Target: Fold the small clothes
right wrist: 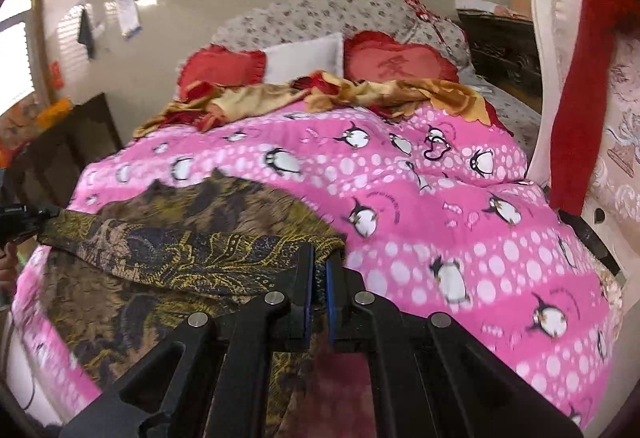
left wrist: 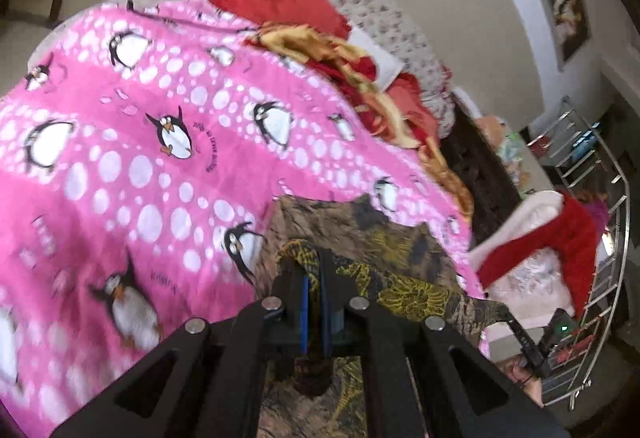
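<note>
A brown, black and gold patterned garment [right wrist: 176, 234] lies on the pink penguin blanket [right wrist: 440, 222] of a bed. My right gripper [right wrist: 318, 264] is shut on its right upper edge, held a little above the blanket. My left gripper [left wrist: 316, 266] is shut on the other end of the same edge of the garment [left wrist: 384, 262]. The edge stretches between the two grippers. The left gripper also shows at the left edge of the right wrist view [right wrist: 24, 218], and the right gripper shows in the left wrist view [left wrist: 532, 342]. The rest of the garment lies spread on the blanket [left wrist: 132, 142].
Red heart cushions [right wrist: 396, 62], a white pillow [right wrist: 304, 56] and a red-gold throw [right wrist: 320, 94] lie at the head of the bed. A chair with a red cloth [right wrist: 584, 86] stands at the right. A metal rack [left wrist: 592, 238] stands beyond it. A dark cabinet [right wrist: 64, 158] is left.
</note>
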The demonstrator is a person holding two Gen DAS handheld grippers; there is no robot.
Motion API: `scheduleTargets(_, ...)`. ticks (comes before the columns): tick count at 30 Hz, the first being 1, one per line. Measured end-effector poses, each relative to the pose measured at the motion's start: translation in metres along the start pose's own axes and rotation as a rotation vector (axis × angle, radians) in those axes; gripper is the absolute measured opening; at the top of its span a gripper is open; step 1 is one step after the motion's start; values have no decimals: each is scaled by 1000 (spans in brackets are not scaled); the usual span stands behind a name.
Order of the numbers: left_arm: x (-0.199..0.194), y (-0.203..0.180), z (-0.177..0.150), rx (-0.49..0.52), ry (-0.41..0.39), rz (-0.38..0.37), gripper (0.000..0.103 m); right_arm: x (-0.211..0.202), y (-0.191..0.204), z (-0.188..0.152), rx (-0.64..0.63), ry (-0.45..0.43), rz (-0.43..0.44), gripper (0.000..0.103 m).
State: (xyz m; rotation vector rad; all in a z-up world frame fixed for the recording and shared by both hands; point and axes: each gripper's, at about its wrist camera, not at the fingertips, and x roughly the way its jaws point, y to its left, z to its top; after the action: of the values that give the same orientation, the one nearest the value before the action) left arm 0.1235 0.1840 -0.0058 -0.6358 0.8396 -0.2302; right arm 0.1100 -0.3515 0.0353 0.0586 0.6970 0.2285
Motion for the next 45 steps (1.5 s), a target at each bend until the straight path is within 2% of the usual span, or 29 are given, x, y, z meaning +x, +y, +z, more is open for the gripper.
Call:
scheduleTargets(7,51,13,15,11,41,72,5,51,-5,12,-18,77,-62,1)
scheduleTargets(12,73,19,13,37,90,131,8,85,-12,2,9,157,-68,1)
scheduleTargets(14,77,20,10,47,104,125,8,94,-12,-3,17,194,-61,2)
scheduleTargets(15,77,21,11,43,104,113,8,95,-15,-5,33,200,-44,2)
scheduleTargets(19,64,23,19,27,131,61,15,83,-27,-1,140,226,84,20)
scheduleTargets(20,56,21,22,47,119,81,27,76,-29,1,150,225,112,23)
scheduleTargets(21,48,20,24,63,98,112,53,67,-30,5,147,218,116,24)
scheduleTargets(22,38,19,27,78,65,151,64,53,-31,9,134,201,119,25)
scheduleTargets(23,23,18,29,94,9,196,69,44,-31,12,125,190,123,25)
scheduleTargets(25,3,10,30,135,-44,260,66,18,-34,21,110,164,99,26)
scheduleTargets(26,-10,-2,24,184,-77,282,59,9,-33,23,104,153,78,26)
scheduleTargets(29,-24,-45,-10,324,-95,254,55,-19,-17,26,59,101,30,26)
scheduleTargets(32,-9,-81,-52,386,-46,224,50,-27,17,23,12,49,11,26)
scheduleTargets(34,12,-91,-71,378,2,237,48,-15,39,18,22,63,21,26)
scheduleTargets(36,37,-95,-84,357,59,309,47,4,55,13,21,127,-23,25)
scheduleTargets(38,59,-84,-89,282,124,373,47,33,67,5,46,217,-50,25)
scheduleTargets(40,64,-78,-90,259,133,377,47,59,71,-6,42,304,-122,24)
scheduleTargets(42,66,-77,-82,252,148,373,47,83,66,-16,59,381,-140,25)
scheduleTargets(45,67,-65,-59,179,158,349,47,90,59,-13,61,366,-150,25)
